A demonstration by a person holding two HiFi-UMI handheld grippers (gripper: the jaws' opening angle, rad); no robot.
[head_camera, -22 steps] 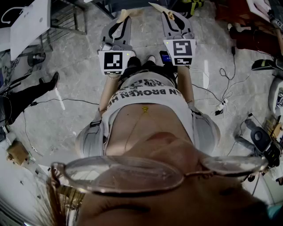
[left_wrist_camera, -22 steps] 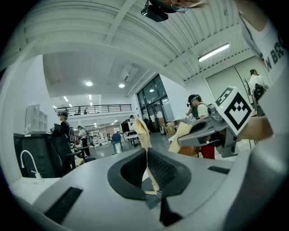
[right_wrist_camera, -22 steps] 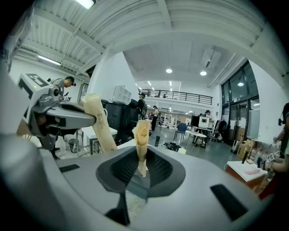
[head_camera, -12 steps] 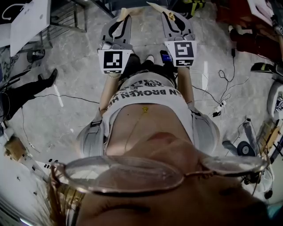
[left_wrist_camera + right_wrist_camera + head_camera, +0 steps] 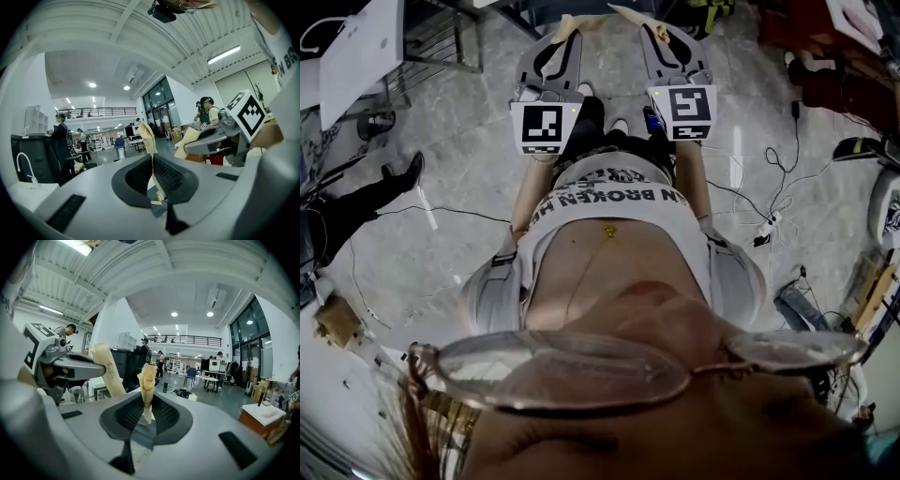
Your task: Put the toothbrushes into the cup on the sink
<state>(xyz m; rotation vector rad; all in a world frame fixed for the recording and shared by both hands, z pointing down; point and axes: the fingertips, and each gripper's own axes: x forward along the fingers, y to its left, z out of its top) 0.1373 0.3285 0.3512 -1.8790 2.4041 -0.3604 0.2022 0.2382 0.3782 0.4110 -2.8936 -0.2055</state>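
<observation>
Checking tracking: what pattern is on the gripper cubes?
Black-and-white square markers, on left cube and right cube; clearest in head view.

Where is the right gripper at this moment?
In the head view the right gripper is near the top, just right of centre, held out in front of the person, side by side with the left gripper, above the grey floor.

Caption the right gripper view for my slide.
Grey right gripper, tan-taped jaws together and empty, facing a workshop hall.
</observation>
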